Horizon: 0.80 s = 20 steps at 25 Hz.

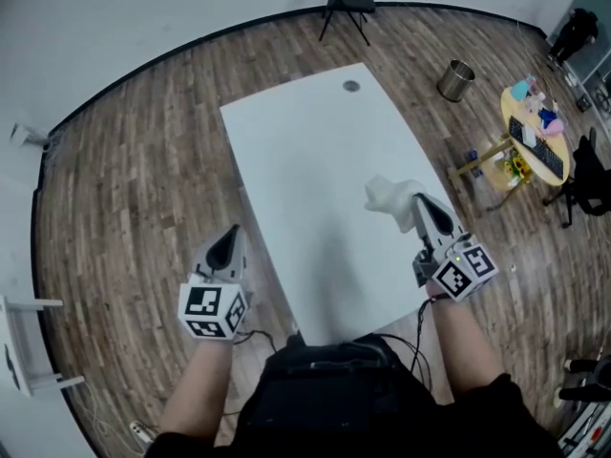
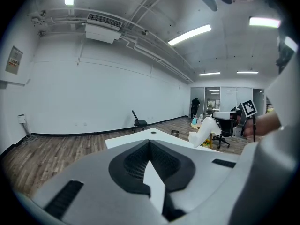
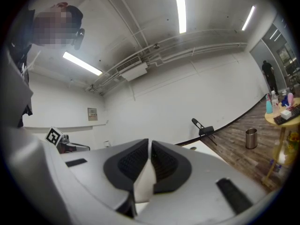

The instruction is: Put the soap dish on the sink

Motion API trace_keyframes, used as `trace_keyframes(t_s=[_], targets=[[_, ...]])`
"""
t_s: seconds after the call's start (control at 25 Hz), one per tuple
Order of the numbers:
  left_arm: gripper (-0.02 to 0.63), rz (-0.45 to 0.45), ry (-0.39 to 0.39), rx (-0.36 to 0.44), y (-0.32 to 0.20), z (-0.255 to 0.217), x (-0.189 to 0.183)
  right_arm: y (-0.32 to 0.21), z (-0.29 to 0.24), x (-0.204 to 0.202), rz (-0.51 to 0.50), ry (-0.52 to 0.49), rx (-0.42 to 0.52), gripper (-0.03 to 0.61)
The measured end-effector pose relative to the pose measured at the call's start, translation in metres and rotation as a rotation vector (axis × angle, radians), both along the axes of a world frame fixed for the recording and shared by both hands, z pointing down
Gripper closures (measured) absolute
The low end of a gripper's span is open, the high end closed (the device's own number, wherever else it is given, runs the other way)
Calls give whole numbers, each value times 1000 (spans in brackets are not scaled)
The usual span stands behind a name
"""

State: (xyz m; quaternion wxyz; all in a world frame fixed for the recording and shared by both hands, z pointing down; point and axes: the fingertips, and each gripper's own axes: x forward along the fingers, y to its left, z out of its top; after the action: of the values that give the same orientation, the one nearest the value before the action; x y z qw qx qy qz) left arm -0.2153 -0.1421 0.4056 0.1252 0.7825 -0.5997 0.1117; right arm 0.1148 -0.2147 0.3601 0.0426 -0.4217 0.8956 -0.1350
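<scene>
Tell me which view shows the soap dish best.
Head view: the soap dish shows clearly against the white table, gripped by the right tool. The left gripper view shows it small and distant, from the side. The right gripper view shows only a white sliver between the jaws.

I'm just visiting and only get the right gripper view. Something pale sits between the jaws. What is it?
Observer: In the head view it is a white soap dish. The right gripper grips it by one end and holds it above a white table.
Operator: What is the other gripper doing? I only see its marker cube.
Observer: The left gripper is out past the table's left edge, over the wooden floor. Its jaws are together with nothing in them.
Operator: Is there a sink nearby?
Observer: No sink shows in any of the three views.
</scene>
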Motion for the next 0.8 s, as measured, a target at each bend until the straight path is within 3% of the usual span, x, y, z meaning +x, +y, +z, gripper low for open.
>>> trace_keyframes(t_s=[0.8], targets=[[624, -32, -23, -72, -1, 22, 12, -42, 36, -4, -40, -17, -61, 554]])
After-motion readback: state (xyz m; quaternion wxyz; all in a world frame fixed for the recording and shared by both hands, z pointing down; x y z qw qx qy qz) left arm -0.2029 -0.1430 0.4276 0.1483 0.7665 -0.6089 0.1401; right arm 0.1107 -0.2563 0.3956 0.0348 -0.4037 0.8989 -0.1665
